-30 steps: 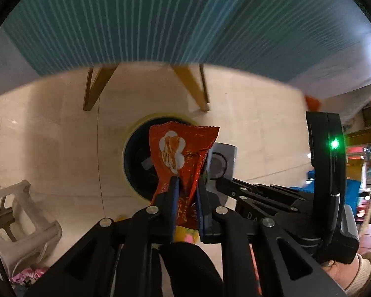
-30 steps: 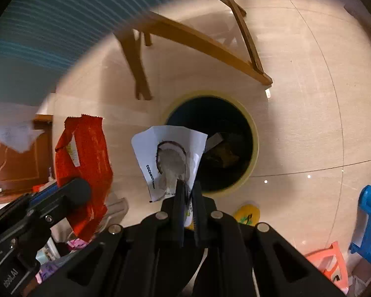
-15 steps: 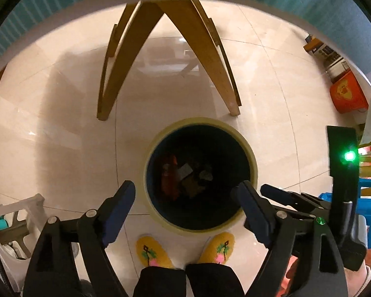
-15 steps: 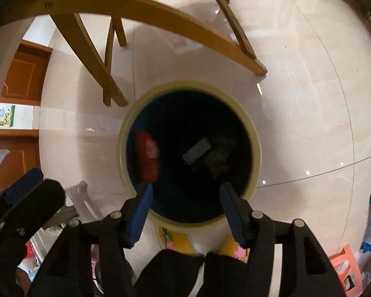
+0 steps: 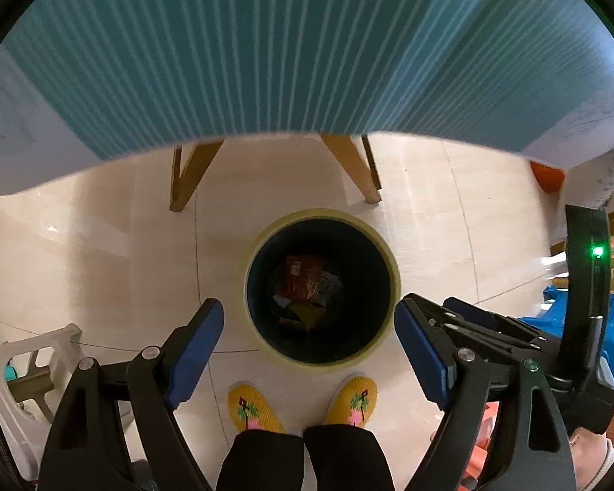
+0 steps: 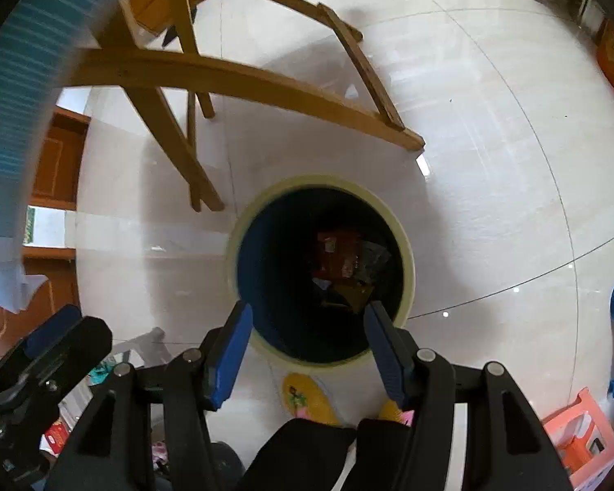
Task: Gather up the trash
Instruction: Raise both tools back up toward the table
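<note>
Above the bin (image 5: 393, 286), left gripper (image 5: 307, 327) and right gripper (image 6: 307, 339) are hanging wide open, empty; red wrapper (image 5: 303, 278) is lying inside at twelve o'clock. Further trash unseen; drop looks done.

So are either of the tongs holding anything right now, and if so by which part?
Nothing is held. Both the left tongs and the right tongs stand open and empty above the trash bin; the wrappers lie inside it.

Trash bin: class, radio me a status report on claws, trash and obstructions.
Left claw open, empty. Right claw open, empty. Red wrapper lies inside trash bin. Nothing blocks the opening.
</note>
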Demonstrator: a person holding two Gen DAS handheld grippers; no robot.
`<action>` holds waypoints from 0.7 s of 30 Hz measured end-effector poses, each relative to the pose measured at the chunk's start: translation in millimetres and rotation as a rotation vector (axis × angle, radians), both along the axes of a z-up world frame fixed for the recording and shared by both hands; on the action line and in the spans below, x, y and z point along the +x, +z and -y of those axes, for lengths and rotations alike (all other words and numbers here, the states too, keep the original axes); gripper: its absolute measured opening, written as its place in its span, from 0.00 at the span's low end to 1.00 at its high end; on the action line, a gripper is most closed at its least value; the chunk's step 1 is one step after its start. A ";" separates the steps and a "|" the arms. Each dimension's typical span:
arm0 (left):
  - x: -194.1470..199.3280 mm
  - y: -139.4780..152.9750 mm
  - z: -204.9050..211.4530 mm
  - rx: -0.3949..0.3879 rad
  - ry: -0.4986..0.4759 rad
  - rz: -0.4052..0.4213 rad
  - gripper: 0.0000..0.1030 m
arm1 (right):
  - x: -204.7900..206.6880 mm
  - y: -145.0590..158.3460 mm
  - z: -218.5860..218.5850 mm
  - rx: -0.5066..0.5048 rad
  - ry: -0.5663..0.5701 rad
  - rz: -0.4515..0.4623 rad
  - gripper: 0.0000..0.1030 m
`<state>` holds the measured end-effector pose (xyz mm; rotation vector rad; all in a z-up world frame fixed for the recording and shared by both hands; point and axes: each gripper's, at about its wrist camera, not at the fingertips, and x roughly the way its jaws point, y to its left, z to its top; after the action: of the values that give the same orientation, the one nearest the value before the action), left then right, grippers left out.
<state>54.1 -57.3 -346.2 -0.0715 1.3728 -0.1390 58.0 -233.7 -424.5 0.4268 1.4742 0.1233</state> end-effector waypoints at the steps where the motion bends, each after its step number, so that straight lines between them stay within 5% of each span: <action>1: -2.1 5.9 -0.6 -0.002 -0.003 0.001 0.82 | -2.6 10.4 0.3 0.001 -0.004 0.010 0.56; 14: -15.3 179.5 -10.3 0.006 -0.194 0.137 0.81 | -33.2 168.4 9.4 0.056 -0.099 0.157 0.56; 21: -6.5 286.7 -22.5 0.076 -0.184 0.278 0.81 | -42.0 269.5 3.8 0.061 -0.122 0.267 0.56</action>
<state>47.5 -34.8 -59.5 0.1345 1.1043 -0.2415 16.0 -237.5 -155.0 0.5278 1.1812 0.1240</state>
